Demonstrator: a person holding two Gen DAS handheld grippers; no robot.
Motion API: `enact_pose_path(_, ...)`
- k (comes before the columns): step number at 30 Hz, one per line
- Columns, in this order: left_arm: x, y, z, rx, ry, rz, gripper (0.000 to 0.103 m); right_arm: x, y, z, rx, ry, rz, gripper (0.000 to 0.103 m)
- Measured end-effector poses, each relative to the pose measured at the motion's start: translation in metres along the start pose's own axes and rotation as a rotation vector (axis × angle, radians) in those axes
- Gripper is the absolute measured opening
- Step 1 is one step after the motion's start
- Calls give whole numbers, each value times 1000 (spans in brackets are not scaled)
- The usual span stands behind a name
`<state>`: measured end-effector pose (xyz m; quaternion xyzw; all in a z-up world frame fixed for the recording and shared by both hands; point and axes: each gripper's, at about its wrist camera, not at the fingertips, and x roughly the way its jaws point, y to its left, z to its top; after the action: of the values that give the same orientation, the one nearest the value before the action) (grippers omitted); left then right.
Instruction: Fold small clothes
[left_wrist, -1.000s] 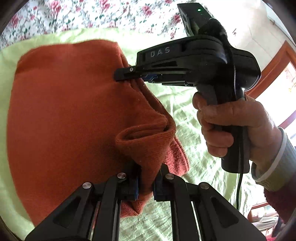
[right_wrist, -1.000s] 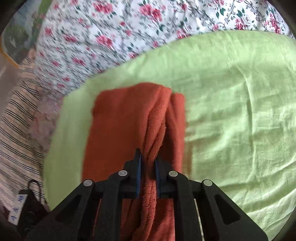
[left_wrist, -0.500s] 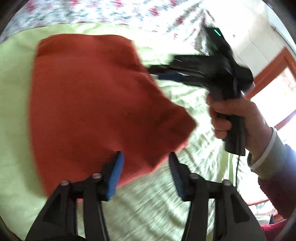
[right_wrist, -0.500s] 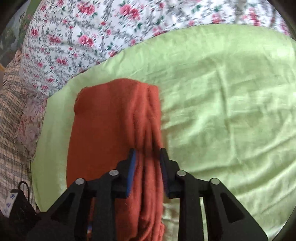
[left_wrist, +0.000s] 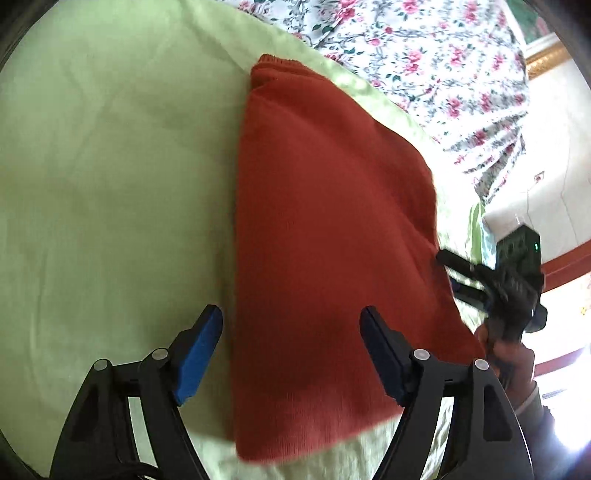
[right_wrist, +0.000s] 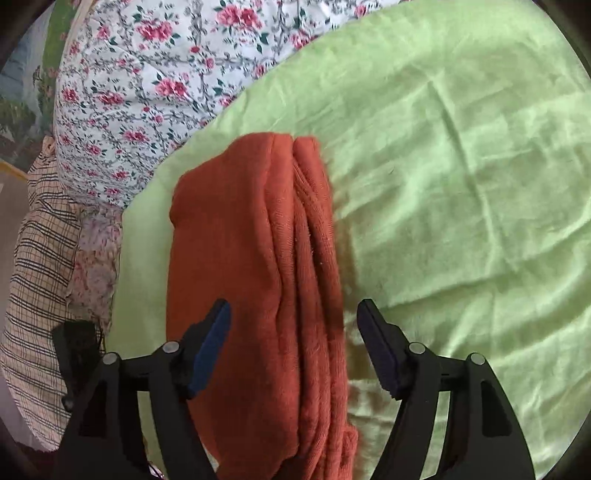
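Note:
A rust-orange knitted garment (left_wrist: 332, 240) lies folded on a light green sheet (left_wrist: 110, 166). My left gripper (left_wrist: 291, 347) is open and empty just above the garment's near end, its blue pads either side of the cloth. In the right wrist view the same garment (right_wrist: 258, 277) shows stacked folded edges along its right side. My right gripper (right_wrist: 293, 339) is open and empty over the garment's near end. The right gripper also shows in the left wrist view (left_wrist: 465, 273) at the garment's right edge, held by a hand.
A floral quilt (right_wrist: 155, 81) lies beyond the green sheet (right_wrist: 461, 184). A checked cloth (right_wrist: 40, 277) lies at the left edge. A red window frame (left_wrist: 565, 269) and bright light are at the right.
Both grippers were shut on folds of the garment a second ago. Both have opened and let go. The garment now lies flat, and both grippers have drawn back.

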<state>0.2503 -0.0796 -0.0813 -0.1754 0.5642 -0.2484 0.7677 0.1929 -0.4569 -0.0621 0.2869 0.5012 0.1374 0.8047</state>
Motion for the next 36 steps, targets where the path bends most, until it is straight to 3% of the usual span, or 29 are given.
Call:
enact_pose_path(4, 41, -12, 19, -23, 25, -31, 77, 15, -5, 4, -3, 34, 30, 72)
enact_pose_path(7, 59, -16, 18, -53, 21, -63, 66, 22, -1, 6, -36, 46, 49, 71)
enact_pose_path(8, 63, -20, 16, -56, 16, -71, 54, 24, -1, 6, -47, 53, 50, 59)
enact_pose_path(9, 66, -26, 16, -55, 10, -77, 41, 28, 1, 5, -58, 66, 40, 41)
enact_pose_path(11, 58, -27, 15, -46, -9, -99, 25, 33, -1, 3, -38, 95, 45, 31)
enact_pose_path(12, 52, -28, 13, -40, -18, -110, 22, 32, 0, 3, -22, 92, 62, 28)
enact_pose_path(15, 21, -24, 6, -13, -46, -132, 20, 24, 10, -1, -18, 68, 62, 25)
enact_pose_path(19, -27, -10, -9, 7, -97, -102, 20, 22, 35, -9, -25, 56, 114, 23)
enact_pose_path(27, -118, 59, -35, -60, -188, -23, 20, 65, 120, -37, -121, 112, 241, 23)
enact_pose_path(32, -134, 112, -54, -138, -175, 41, 21, 111, 158, -52, -156, 197, 274, 23)
enact_pose_path(36, -129, 139, -65, -201, -149, 46, 30, 142, 160, -65, -140, 239, 214, 24)
